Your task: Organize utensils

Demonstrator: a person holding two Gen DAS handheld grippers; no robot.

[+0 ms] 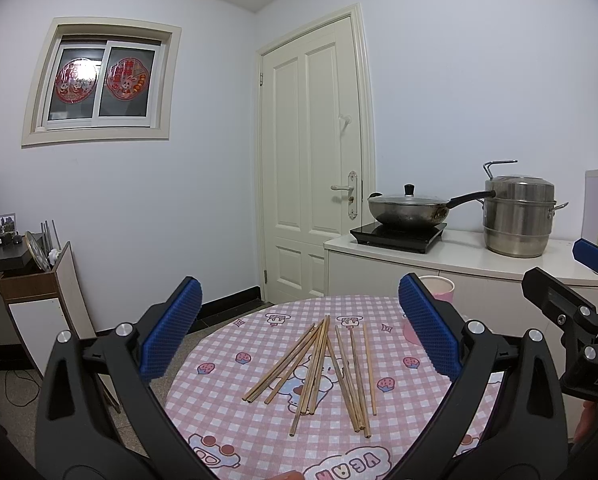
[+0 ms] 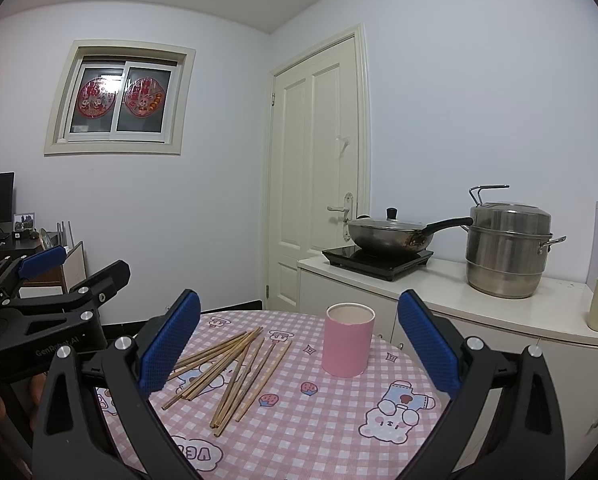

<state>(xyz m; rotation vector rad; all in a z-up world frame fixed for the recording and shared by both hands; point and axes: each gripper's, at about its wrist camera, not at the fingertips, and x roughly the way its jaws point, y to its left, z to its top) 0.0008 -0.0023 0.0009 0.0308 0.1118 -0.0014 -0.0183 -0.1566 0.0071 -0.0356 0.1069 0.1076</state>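
Left claw (image 1: 299,332): jaws wide apart, empty, held above the near edge of the table and aimed at the pile.
Right claw (image 2: 299,340): jaws also spread wide, gripping nothing, hovering over the table with the cup between its blue pads in the view.
Chopsticks (image 1: 323,372): a loose heap of thin bamboo sticks lying flat on the pink checked table (image 2: 331,420), fanned and crossing one another, several touching.
Pink cup (image 2: 348,340): upright, open mouth up, apparently empty, standing near the pile on its right side, not touching it.
Handling: the sticks look light, stiff and smooth; likely to roll or skitter if nudged, and a crossed stick may lift its neighbour.
Where to hold: probably across the middle of one stick or a small parallel bunch at the edge of the fan, where the pads can close without fouling others.
Cup risk: it seems light and tall, so it may tip when sticks drop in; steadying it with the other claw would help.
Progress: judged as the start, no stick in the cup yet.
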